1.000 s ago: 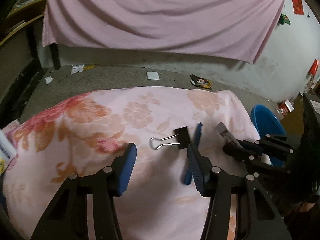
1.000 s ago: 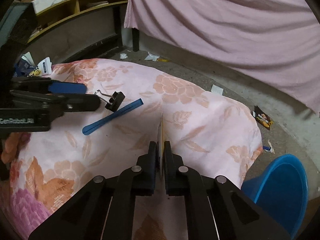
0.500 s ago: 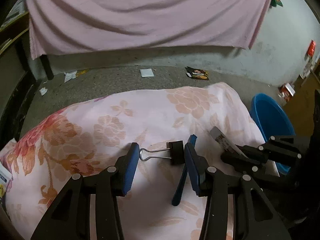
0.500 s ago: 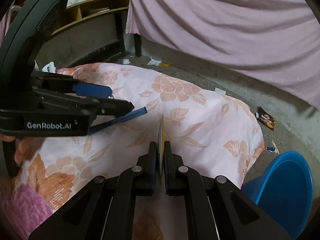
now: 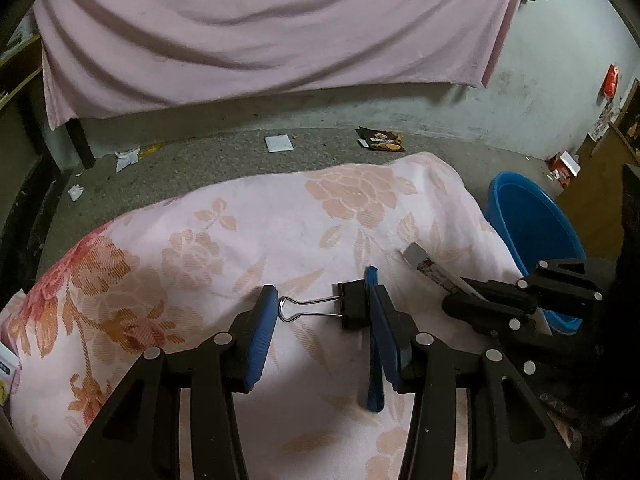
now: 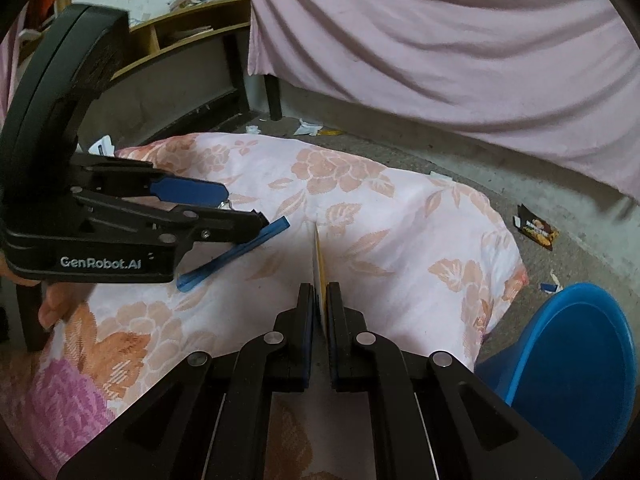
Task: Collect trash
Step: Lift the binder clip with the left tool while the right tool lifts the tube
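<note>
Left gripper (image 5: 322, 312) is down on the bench, straddling the black binder clip (image 5: 354, 307). Jaws have just been narrowing and stand part open around it: right pad looks touching or just beside the clip body, left pad sits at the tip of the wire loop, no squeeze visible yet. Clip lies flat on the floral cloth (image 5: 280, 224), wire handles pointing left, with the blue plastic strip (image 5: 374, 384) just beside its body and running under the right finger. Handling guess: clip is small, light, rigid steel; the wire handles are springy and pivot, so gripping end to end as now could let it fold or skate on the cloth. Better to bite across the black body. Strip is thin and flat, likely hard to lift off soft fabric, and may get dragged along with the clip. Right gripper (image 6: 319, 300) is clamped on a thin flat packet (image 6: 319, 264), held edge-on, stiff enough to stand up. Blue basin (image 6: 576, 364) on the floor to the right is the probable drop point.
</note>
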Demonstrator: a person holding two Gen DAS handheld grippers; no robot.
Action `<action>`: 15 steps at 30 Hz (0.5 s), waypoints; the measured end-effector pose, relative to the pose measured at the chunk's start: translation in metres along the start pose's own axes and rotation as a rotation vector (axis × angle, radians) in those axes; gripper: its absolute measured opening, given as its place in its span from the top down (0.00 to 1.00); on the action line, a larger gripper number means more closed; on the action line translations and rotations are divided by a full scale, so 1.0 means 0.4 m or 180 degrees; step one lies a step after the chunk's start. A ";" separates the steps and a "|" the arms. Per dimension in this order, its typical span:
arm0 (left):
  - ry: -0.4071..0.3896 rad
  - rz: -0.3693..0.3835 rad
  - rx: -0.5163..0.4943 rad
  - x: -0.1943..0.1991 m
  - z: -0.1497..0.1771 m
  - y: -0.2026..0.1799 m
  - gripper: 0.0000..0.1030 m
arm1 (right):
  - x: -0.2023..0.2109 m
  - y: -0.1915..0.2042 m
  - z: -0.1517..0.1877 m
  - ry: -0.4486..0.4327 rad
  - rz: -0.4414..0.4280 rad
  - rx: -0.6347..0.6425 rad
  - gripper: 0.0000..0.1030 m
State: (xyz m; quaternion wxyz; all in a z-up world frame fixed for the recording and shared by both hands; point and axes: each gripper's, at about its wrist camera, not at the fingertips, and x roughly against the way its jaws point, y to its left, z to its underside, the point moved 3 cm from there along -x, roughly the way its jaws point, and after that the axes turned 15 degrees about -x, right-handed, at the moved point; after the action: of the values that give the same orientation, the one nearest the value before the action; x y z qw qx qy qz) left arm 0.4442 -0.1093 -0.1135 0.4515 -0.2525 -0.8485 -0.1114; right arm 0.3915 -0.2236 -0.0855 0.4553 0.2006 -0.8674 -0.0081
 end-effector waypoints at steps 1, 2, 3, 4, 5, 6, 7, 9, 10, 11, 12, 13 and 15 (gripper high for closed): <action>0.0000 0.0018 -0.0004 0.006 0.002 -0.002 0.60 | 0.001 -0.004 0.001 0.0005 -0.0023 -0.0022 0.97; -0.0003 0.0054 -0.0012 0.010 0.011 -0.005 0.60 | 0.003 -0.008 0.002 0.0008 -0.0047 -0.0044 0.97; -0.0015 0.0080 0.0000 0.016 0.016 -0.009 0.60 | 0.005 -0.011 0.004 0.0010 -0.0068 -0.0063 0.97; -0.0027 0.0113 0.0020 0.022 0.021 -0.012 0.60 | 0.007 -0.012 0.004 0.0010 -0.0089 -0.0081 0.97; -0.0052 0.0181 0.0060 0.030 0.031 -0.011 0.60 | 0.008 -0.012 0.005 0.0013 -0.0101 -0.0089 0.97; -0.0066 0.0213 0.0081 0.036 0.034 -0.012 0.60 | 0.011 -0.012 0.007 0.0013 -0.0107 -0.0085 0.97; -0.0082 0.0242 0.0101 0.042 0.038 -0.012 0.60 | 0.012 -0.010 0.008 0.0010 -0.0104 -0.0078 0.97; -0.0128 0.0302 0.0117 0.056 0.040 -0.017 0.60 | 0.014 -0.009 0.010 0.0002 -0.0104 -0.0075 0.97; -0.0162 0.0324 0.0118 0.064 0.040 -0.020 0.60 | 0.016 -0.011 0.011 -0.0006 -0.0105 -0.0087 0.97; -0.0194 0.0340 0.0114 0.070 0.038 -0.022 0.60 | 0.017 -0.011 0.010 -0.0015 -0.0102 -0.0093 0.97; -0.0223 0.0359 0.0117 0.076 0.036 -0.028 0.60 | 0.020 -0.012 0.010 -0.0025 -0.0091 -0.0094 0.97; -0.0238 0.0389 0.0131 0.078 0.034 -0.030 0.60 | 0.022 -0.014 0.011 -0.0034 -0.0078 -0.0087 0.97; -0.0218 0.0437 0.0161 0.077 0.031 -0.037 0.60 | 0.026 -0.019 0.013 -0.0056 -0.0045 -0.0088 0.98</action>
State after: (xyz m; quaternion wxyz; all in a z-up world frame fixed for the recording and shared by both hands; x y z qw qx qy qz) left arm 0.4132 -0.1066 -0.0949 0.4351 -0.3023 -0.8467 -0.0500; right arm 0.3847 -0.2353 -0.0818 0.4503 0.2004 -0.8697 -0.0250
